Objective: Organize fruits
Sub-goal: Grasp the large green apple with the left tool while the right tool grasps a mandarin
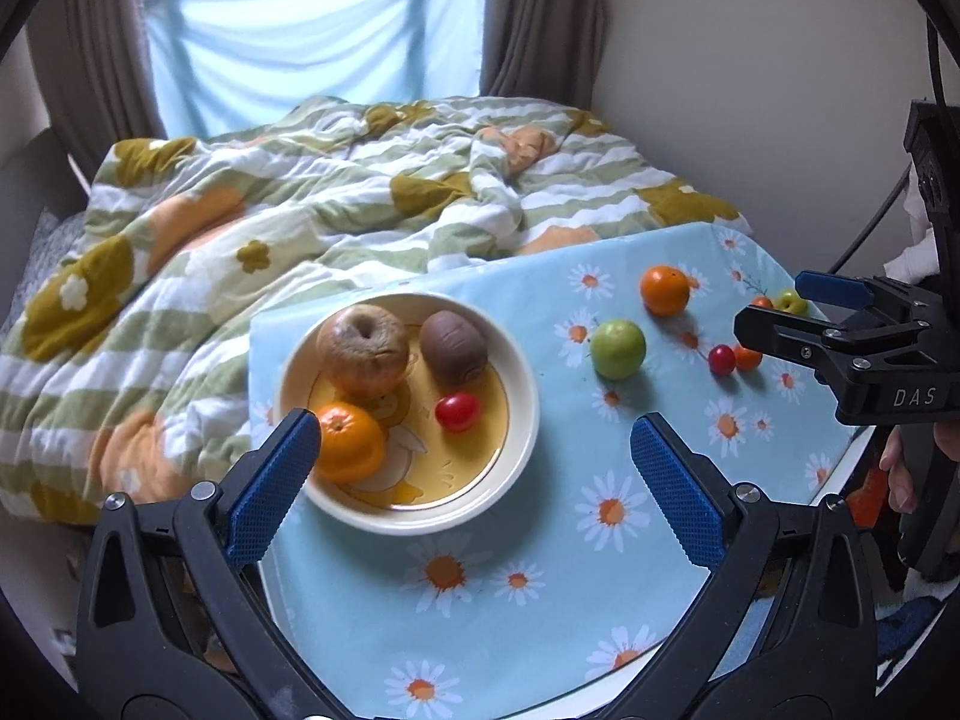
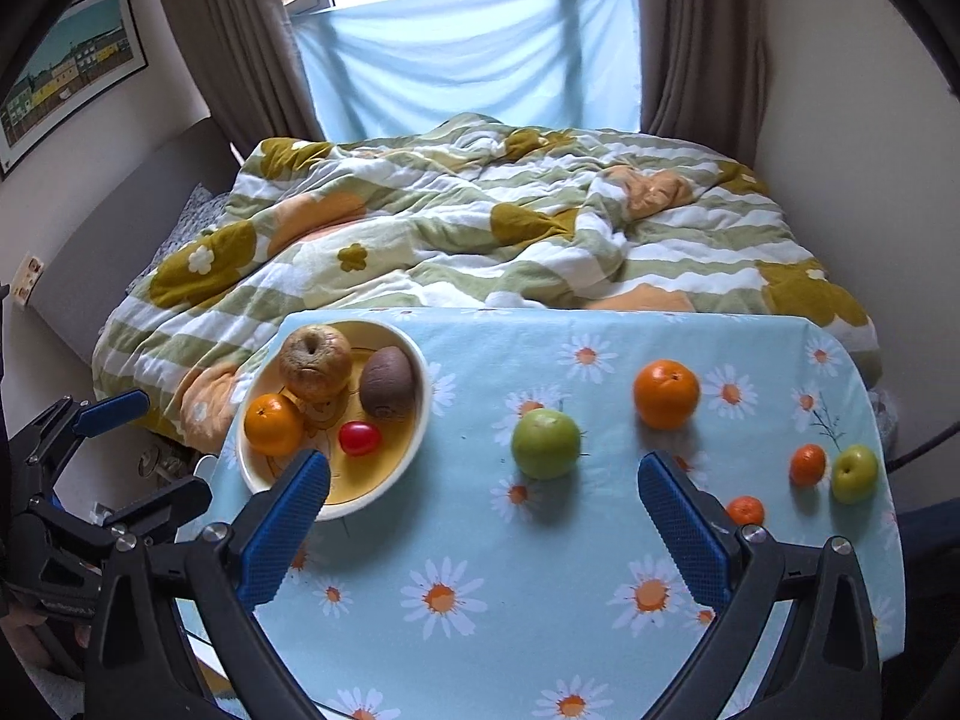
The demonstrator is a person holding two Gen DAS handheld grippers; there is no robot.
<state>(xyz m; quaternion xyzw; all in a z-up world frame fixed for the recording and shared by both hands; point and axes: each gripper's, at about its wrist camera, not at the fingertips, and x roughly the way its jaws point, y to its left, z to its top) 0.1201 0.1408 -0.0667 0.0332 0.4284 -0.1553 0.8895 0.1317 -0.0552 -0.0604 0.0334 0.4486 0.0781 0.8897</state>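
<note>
On the table (image 2: 540,630), far left, the bowl (image 2: 420,420) holds four fruits: brown apple (image 2: 315,362), kiwi (image 2: 388,383), orange (image 2: 273,424), red tomato (image 2: 359,438). Looks roughly half done.

Left on the cloth: green apple (image 2: 546,443) mid-table, big orange (image 2: 666,393) farther right, then near the right edge a small orange (image 2: 807,465), a small green fruit (image 2: 854,473) and another small orange (image 2: 745,510). Left wrist view also shows a red tomato (image 1: 722,359) beside one of those small oranges; the right view does not show it, probably hidden behind a finger.

Left gripper (image 1: 474,480) is spread wide and empty, hanging over the bowl's near rim. Right gripper (image 2: 486,534) is also spread wide and empty, above bare cloth just near of the green apple; that apple seems the likely next pick.

Around: rumpled quilt (image 2: 480,240) on the bed beyond the table, curtains, window, framed picture on the left wall. Nothing blocks the path from loose fruits to bowl. The bowl is getting crowded, and the round fruits could roll toward the right edge.
</note>
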